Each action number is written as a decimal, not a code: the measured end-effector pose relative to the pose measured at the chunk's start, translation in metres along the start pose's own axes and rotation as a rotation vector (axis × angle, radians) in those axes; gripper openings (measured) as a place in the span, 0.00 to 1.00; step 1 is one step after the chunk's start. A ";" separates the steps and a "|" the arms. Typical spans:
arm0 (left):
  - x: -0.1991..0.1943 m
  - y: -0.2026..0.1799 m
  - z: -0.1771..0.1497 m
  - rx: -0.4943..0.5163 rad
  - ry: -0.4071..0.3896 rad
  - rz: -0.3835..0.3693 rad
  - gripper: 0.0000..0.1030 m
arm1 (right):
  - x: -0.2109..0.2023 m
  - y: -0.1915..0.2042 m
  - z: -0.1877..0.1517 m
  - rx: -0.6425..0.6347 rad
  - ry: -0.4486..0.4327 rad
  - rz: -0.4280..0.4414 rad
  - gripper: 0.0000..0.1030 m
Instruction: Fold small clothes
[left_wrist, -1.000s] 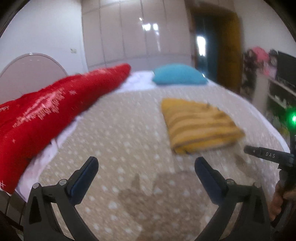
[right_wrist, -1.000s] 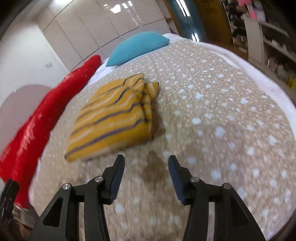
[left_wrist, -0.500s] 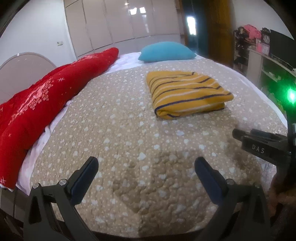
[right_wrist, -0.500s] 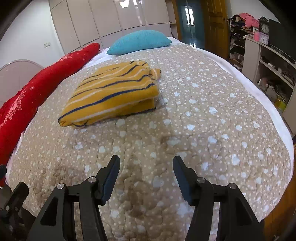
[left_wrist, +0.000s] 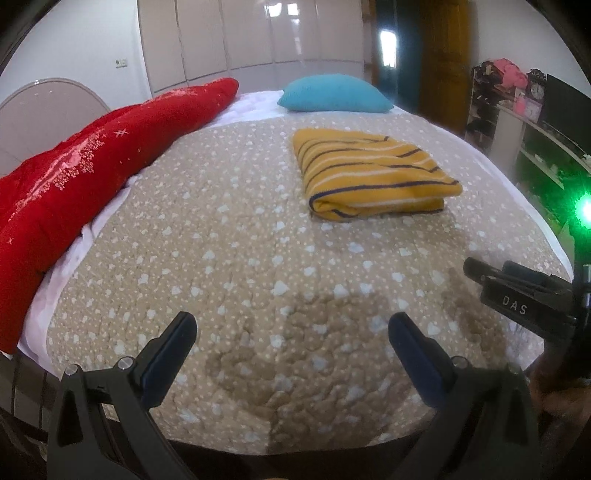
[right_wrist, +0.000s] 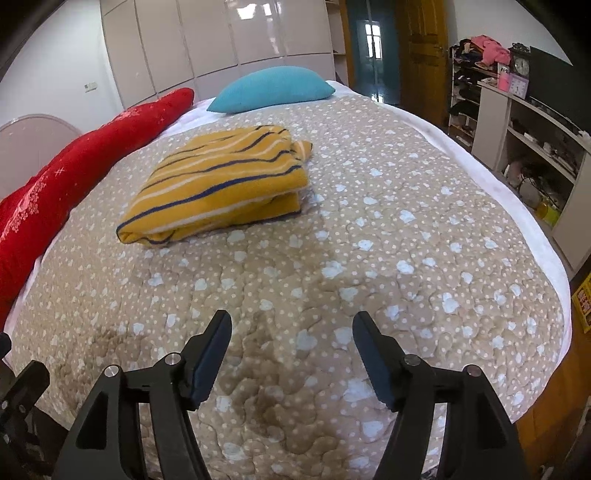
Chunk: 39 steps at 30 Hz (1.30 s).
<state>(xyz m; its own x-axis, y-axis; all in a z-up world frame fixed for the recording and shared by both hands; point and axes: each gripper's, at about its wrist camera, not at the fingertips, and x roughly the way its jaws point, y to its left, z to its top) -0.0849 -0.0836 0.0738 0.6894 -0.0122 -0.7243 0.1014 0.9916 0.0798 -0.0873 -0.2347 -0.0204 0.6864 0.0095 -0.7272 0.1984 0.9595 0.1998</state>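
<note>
A yellow garment with dark and white stripes (left_wrist: 369, 175) lies folded in a flat bundle on the beige dotted bedspread (left_wrist: 240, 258); it also shows in the right wrist view (right_wrist: 218, 184). My left gripper (left_wrist: 291, 325) is open and empty, near the bed's front edge, well short of the garment. My right gripper (right_wrist: 291, 325) is open and empty, also near the front edge. The right gripper's body shows at the right of the left wrist view (left_wrist: 517, 299).
A red blanket (left_wrist: 92, 173) runs along the bed's left side. A blue pillow (left_wrist: 332, 94) lies at the far end. Shelves with clutter (right_wrist: 517, 129) stand to the right of the bed. Wardrobe doors (right_wrist: 221, 37) stand behind.
Both grippers have pulled back from the folded garment toward the bed's front edge and levelled out. The right gripper's jaws have opened wider. The garment stays put.
</note>
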 end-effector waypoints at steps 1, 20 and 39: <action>0.001 0.000 0.000 0.001 0.004 0.000 1.00 | 0.000 0.001 0.000 -0.002 0.000 -0.001 0.71; 0.007 0.004 -0.002 -0.017 0.044 0.016 1.00 | 0.004 0.013 -0.007 -0.055 0.008 -0.017 0.74; 0.011 0.005 -0.004 -0.022 0.065 0.002 1.00 | 0.005 0.026 -0.010 -0.116 0.003 -0.037 0.77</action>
<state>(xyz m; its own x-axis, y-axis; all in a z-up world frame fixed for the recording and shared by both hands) -0.0792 -0.0783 0.0635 0.6416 -0.0021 -0.7670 0.0835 0.9942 0.0672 -0.0859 -0.2071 -0.0250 0.6778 -0.0261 -0.7347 0.1415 0.9853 0.0955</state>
